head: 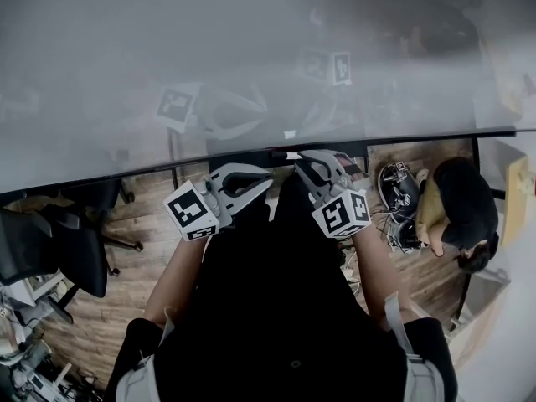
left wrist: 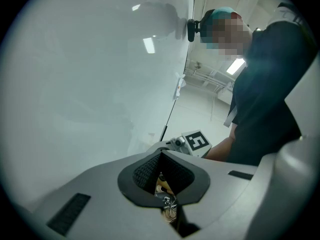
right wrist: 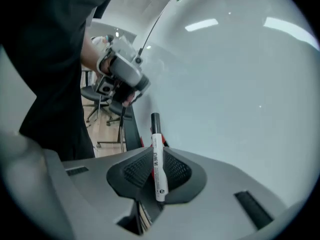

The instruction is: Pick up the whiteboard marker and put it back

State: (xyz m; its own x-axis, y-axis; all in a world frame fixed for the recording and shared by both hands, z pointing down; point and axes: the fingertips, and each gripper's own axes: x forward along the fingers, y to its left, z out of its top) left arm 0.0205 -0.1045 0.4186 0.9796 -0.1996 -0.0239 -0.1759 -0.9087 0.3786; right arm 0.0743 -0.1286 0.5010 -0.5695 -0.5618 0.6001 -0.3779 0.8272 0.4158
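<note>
Right gripper [right wrist: 154, 150], lower centre of its own view, is pinching the whiteboard marker [right wrist: 158, 159]: both dark ribbed pads are pressing on the white barrel. The black cap is sticking out past the jaw tips toward the whiteboard [right wrist: 240, 84], and the butt end is resting back in the jaw throat. The marker is running roughly along the jaws and leaning slightly left at the cap. Whether the cap is touching the board cannot be told. In the head view this gripper [head: 301, 162] is sitting just right of centre, right under the dark lower edge of the whiteboard [head: 251, 57], with its marker cube [head: 342, 213] facing the camera. Left gripper [left wrist: 161, 153] is carrying nothing, its jaw tips pressed together at the far end. In the head view it [head: 266, 180] is hanging just left of centre, beside the right one and apart from it. The glossy board, filling the upper half of the head view, is mirroring both grippers. A wooden floor [head: 142, 224] is showing below, with an office chair [head: 50, 249] at the left edge. Another person [head: 456, 208] is crouching at the right.
</note>
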